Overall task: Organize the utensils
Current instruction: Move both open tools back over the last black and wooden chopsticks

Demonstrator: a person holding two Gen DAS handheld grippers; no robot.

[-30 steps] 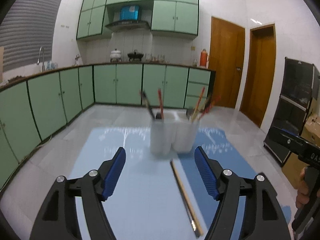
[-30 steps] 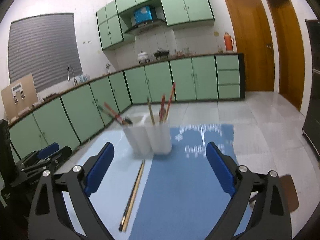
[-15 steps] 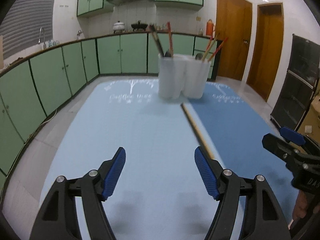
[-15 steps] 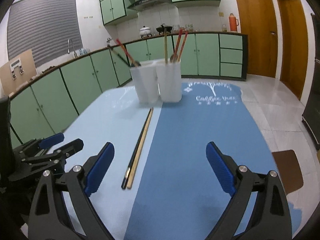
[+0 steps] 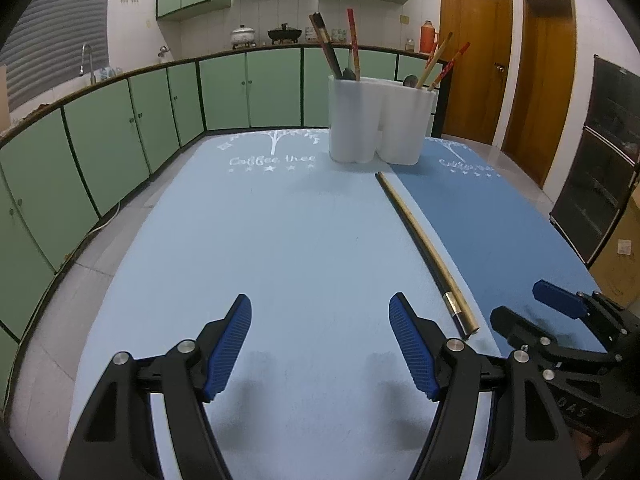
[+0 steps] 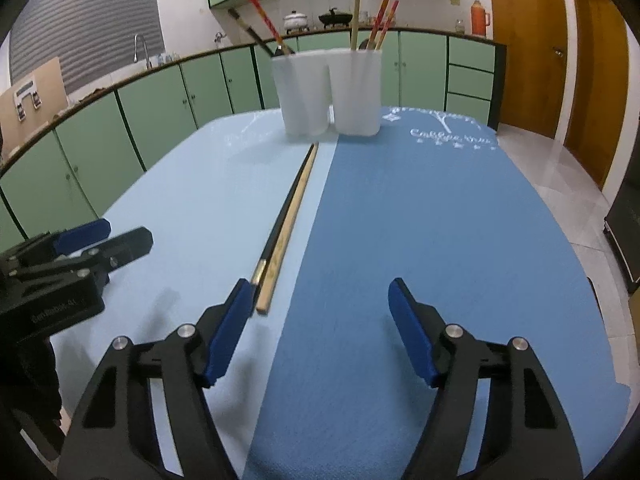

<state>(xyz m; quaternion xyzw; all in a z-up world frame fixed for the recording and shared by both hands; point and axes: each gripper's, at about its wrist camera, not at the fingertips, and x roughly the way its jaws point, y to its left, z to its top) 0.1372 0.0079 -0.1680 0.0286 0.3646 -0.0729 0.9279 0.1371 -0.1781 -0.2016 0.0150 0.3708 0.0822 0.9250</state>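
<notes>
Both hand-held grippers lowered toward the table, right hand-held gripper (image 6: 320,320) jaws narrowing, empty

Green cabinets (image 5: 248,88) lining the far wall, white pot (image 5: 243,35) and black wok (image 5: 285,33) sitting above, wooden doors (image 5: 476,68) standing right.

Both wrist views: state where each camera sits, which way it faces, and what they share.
Left wrist: on the left tongs, low over the light blue mat, facing the white holder; own open fingers and the right tongs show.
Right wrist: on the right tongs, jaws just closing yet empty, over the dark blue mat, facing the same way; the left tongs show.
Shared: holder, chopsticks, both mats.
</notes>
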